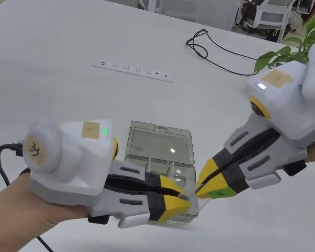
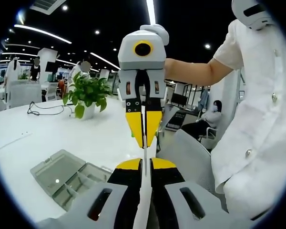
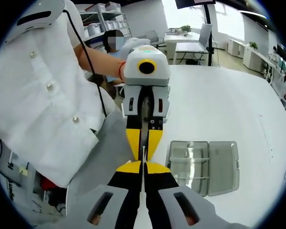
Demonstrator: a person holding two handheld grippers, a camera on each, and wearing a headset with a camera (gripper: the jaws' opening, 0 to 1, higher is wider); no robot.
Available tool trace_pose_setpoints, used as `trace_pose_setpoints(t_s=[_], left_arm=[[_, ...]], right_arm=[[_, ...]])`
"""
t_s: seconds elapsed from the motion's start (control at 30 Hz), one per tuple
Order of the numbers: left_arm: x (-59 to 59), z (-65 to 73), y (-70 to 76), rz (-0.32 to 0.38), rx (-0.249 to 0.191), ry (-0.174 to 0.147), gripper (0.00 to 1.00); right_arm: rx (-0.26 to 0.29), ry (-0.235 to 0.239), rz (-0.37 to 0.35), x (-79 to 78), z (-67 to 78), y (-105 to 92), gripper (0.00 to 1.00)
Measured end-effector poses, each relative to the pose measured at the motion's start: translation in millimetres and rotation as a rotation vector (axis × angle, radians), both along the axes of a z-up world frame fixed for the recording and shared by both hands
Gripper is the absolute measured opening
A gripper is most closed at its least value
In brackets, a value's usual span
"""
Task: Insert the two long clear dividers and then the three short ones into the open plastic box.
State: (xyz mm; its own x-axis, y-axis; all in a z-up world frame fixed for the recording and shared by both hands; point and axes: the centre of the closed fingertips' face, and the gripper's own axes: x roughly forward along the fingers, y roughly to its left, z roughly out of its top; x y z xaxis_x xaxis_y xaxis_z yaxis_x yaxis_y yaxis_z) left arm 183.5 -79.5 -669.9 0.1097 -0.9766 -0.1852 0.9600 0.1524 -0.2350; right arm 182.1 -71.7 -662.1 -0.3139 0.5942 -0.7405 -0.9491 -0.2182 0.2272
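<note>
While left gripper [image 1: 181,202] and right gripper [image 1: 202,189] both clench one clear divider [image 2: 145,155], I fear uneven pull — it could twist, missing the box [image 1: 158,143].

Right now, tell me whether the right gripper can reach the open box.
Probably yes: the right gripper hovers near the box, nothing between, but it and the left gripper are shut on a clear divider.

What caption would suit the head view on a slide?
Left gripper and right gripper hold one clear divider between them, near the open box on a white table.
</note>
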Motion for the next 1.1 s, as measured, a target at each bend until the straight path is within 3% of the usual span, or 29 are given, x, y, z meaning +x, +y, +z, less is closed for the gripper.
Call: trace_pose_setpoints(t_s=[0.2,0.27,0.47,0.7,1.1], left_arm=[[1.5,-4.3,3.9,0.018,0.015,0.009,0.12],[2.6,-6.6,6.4,0.032,0.019,0.029,0.16],[4.8,-11.4,15.5,0.064,0.031,0.021,0.23],[11.2,-20.7,30.6,0.119,0.065,0.009,0.42],[20.3,-32.1,52.4,0.194,0.104,-0.002,0.65]], right_arm=[[0.003,-0.006,-0.013,2.2,0.7,1.5,0.02],[0.004,-0.006,-0.017,3.3,0.8,2.1,0.02],[0.009,-0.016,-0.037,8.5,1.0,4.5,0.02],[0.019,-0.026,-0.059,17.1,1.2,9.1,0.02],[0.024,-0.056,-0.097,35.8,-3.7,21.2,0.02]])
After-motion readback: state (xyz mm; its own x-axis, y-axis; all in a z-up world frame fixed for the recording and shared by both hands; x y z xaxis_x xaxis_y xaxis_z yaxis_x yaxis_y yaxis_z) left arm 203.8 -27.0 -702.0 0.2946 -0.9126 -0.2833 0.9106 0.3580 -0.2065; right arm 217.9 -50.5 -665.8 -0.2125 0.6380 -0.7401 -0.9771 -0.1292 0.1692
